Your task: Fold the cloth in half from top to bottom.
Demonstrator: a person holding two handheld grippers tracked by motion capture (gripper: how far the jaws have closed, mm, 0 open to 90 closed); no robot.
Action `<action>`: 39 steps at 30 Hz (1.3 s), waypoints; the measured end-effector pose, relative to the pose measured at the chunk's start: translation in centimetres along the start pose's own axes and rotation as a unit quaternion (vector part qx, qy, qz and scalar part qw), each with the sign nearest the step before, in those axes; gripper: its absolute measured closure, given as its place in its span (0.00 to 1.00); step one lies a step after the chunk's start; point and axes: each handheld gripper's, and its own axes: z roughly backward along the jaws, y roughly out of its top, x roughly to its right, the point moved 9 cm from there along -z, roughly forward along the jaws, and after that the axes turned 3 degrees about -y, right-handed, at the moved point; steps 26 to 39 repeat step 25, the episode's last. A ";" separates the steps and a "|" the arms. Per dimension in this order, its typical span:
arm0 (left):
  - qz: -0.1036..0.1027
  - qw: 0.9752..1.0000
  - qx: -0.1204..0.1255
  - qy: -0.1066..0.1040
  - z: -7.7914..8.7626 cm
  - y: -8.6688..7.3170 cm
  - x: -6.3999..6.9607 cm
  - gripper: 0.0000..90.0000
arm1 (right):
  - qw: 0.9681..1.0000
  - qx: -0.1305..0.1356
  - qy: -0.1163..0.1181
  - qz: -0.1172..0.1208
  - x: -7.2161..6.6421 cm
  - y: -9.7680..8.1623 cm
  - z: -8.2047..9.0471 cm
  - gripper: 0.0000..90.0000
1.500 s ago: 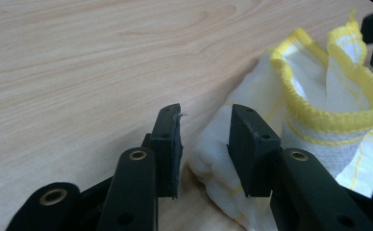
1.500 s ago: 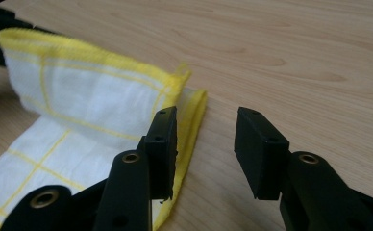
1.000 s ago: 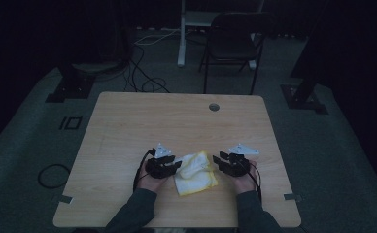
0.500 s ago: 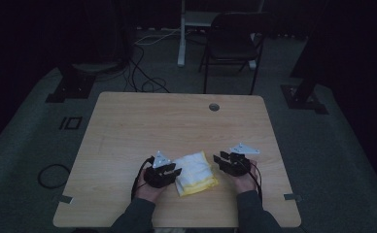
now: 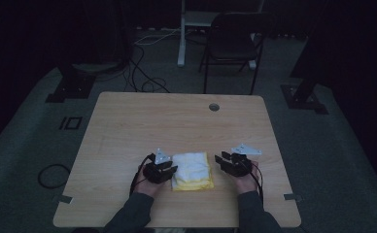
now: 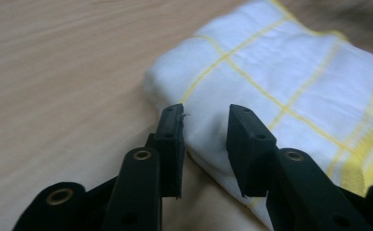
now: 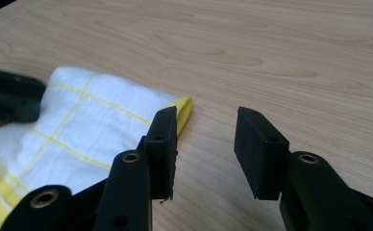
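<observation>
A folded white towel with yellow stripes lies on the wooden table near the person's edge. My left gripper is at the towel's left side. In the left gripper view the jaws have just been closing and now pinch the thick folded edge of the towel, with cloth filling the gap between the pads. My right gripper stands open just off the towel's right side. In the right gripper view its jaws have bare wood between them, beside the towel's yellow corner.
A cable hole sits near the table's far edge. Beyond the table stand a dark chair and stand bases, with cables on the floor. The room is dim. Bare wood stretches across the table's far half.
The left gripper has shifted slightly toward the person, and its jaws have narrowed onto the towel's left edge. The towel now lies in a neater square. The right gripper has not moved.
</observation>
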 end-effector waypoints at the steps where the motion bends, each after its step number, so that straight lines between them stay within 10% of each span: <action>1: 0.003 1.000 0.002 0.001 -0.1 0.1 -0.3 0.75 | 1.000 -0.001 0.000 -0.001 0.0 0.0 0.0 0.66; 24: 0.060 0.996 0.057 0.030 3.4 -0.5 -4.9 0.66 | 0.999 0.000 -0.018 -0.034 2.1 -1.0 0.5 0.66; 39: 0.060 0.996 0.056 0.031 3.5 -0.5 -5.0 0.66 | 0.999 -0.001 -0.019 -0.034 2.2 -1.1 0.5 0.66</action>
